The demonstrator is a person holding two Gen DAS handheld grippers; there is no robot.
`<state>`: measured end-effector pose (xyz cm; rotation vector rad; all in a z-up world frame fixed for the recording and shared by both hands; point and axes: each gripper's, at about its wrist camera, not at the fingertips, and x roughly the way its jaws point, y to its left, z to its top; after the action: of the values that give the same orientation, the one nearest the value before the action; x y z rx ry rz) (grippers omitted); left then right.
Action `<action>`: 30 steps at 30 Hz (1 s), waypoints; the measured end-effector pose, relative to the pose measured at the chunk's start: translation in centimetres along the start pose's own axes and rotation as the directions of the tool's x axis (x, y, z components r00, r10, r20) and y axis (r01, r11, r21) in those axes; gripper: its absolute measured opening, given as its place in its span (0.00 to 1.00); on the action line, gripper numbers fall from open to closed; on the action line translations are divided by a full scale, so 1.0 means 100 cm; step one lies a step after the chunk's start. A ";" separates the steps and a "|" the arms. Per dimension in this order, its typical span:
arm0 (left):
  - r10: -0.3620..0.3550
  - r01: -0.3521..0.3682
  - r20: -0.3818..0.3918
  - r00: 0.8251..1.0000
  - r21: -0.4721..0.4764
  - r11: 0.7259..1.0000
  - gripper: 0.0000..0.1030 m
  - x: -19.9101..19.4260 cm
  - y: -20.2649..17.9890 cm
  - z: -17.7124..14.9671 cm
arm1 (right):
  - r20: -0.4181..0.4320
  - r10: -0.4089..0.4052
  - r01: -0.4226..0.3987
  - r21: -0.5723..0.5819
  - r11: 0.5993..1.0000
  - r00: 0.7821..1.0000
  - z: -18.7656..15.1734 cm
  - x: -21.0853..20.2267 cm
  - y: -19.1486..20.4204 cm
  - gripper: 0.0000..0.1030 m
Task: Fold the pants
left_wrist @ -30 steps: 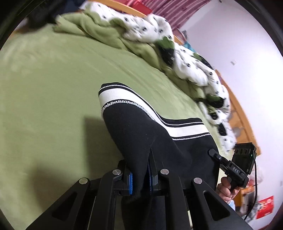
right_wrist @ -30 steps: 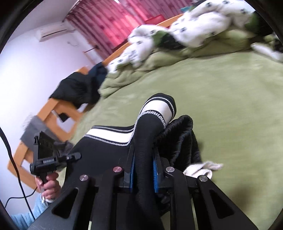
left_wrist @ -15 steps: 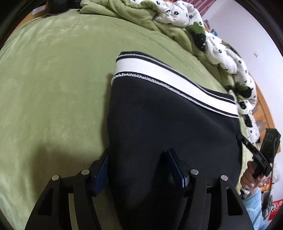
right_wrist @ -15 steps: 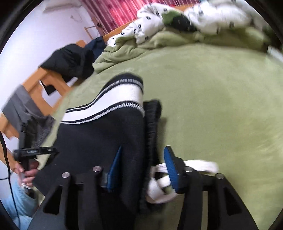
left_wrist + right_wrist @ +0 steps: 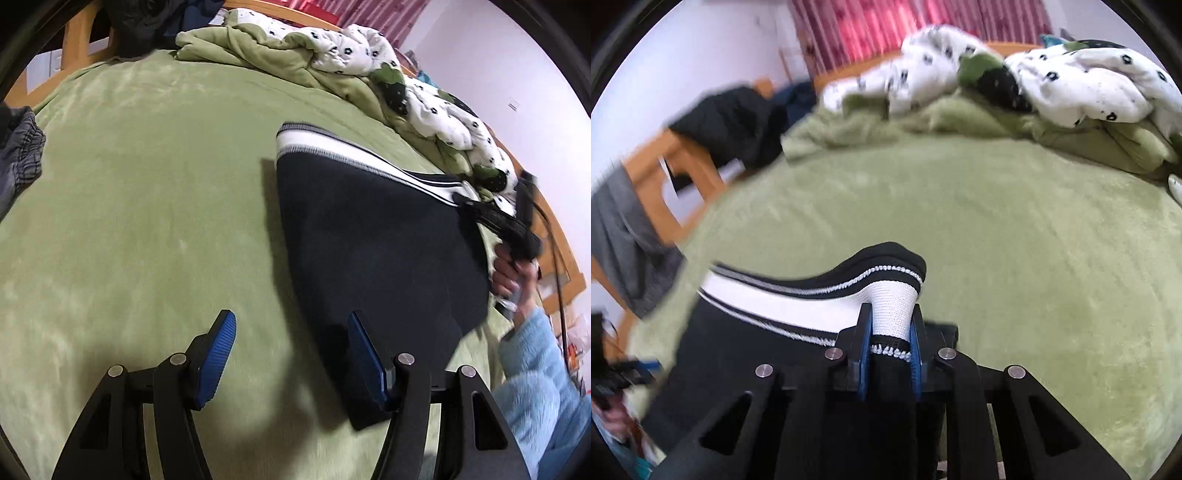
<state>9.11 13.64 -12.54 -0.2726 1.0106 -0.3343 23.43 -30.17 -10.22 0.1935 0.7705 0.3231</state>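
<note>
The black pants (image 5: 373,236) with a white striped band (image 5: 332,153) lie folded on the green bed. My left gripper (image 5: 291,334) is open and empty, at the near left corner of the fold, its right finger (image 5: 364,360) over the cloth edge. My right gripper (image 5: 889,325) is shut on the white band (image 5: 892,310) of the pants (image 5: 746,354) and lifts that corner a little. The right gripper also shows in the left wrist view (image 5: 480,210) at the far right corner of the fold.
The green bed cover (image 5: 147,221) spreads to the left. A crumpled green and white spotted duvet (image 5: 332,62) lies along the back. Grey clothing (image 5: 18,155) lies at the left edge. A wooden bed frame (image 5: 665,173) with dark clothes stands behind.
My left gripper let go of the pants, opened and drew back to the left. My right gripper opened, then moved to the striped band and shut on it.
</note>
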 end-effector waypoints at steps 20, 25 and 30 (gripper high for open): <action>0.132 -0.116 -0.010 0.991 0.407 0.906 0.59 0.008 -0.078 -0.070 | -0.110 -0.130 0.144 0.124 0.982 0.985 -0.035 -0.099 0.034 0.48; 0.256 -0.278 0.110 0.960 0.467 0.840 0.19 0.030 -0.097 -0.066 | -0.131 -0.063 0.077 0.109 0.991 0.989 -0.051 -0.107 0.068 0.48; 0.112 -0.149 0.167 0.980 0.229 0.962 0.14 -0.003 -0.063 -0.060 | -0.204 -0.049 0.079 0.142 0.987 0.978 -0.063 -0.095 0.066 0.46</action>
<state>2.88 7.61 -12.94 -0.0107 0.8229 -0.3077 11.18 -27.04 -6.57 0.2794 0.9996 0.2255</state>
